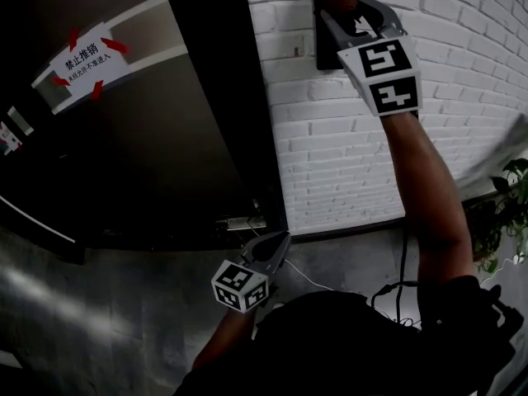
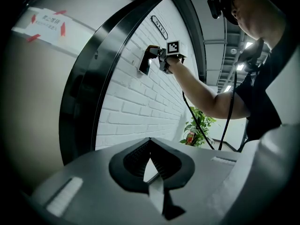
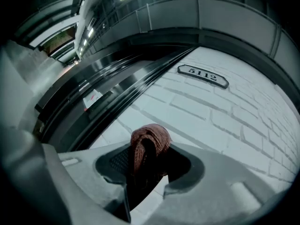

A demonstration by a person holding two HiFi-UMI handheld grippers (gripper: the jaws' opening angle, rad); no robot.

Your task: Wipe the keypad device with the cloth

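Wiping step judged in hand. Red cloth clenched in right tool, raised at top edge of keypad device on brick wall. Left tool closed, empty, held low. Next: cloth to be dragged down device face.

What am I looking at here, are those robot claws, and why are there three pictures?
There is no robot: a person holds a two-jaw gripper in each hand. The head view comes from a camera on the person's head. The other two come from cameras riding on the grippers. The right gripper is up at a dark keypad device on the white brick wall, its jaws closed on a reddish cloth. The left gripper hangs low beside the dark door, jaws together, holding nothing.
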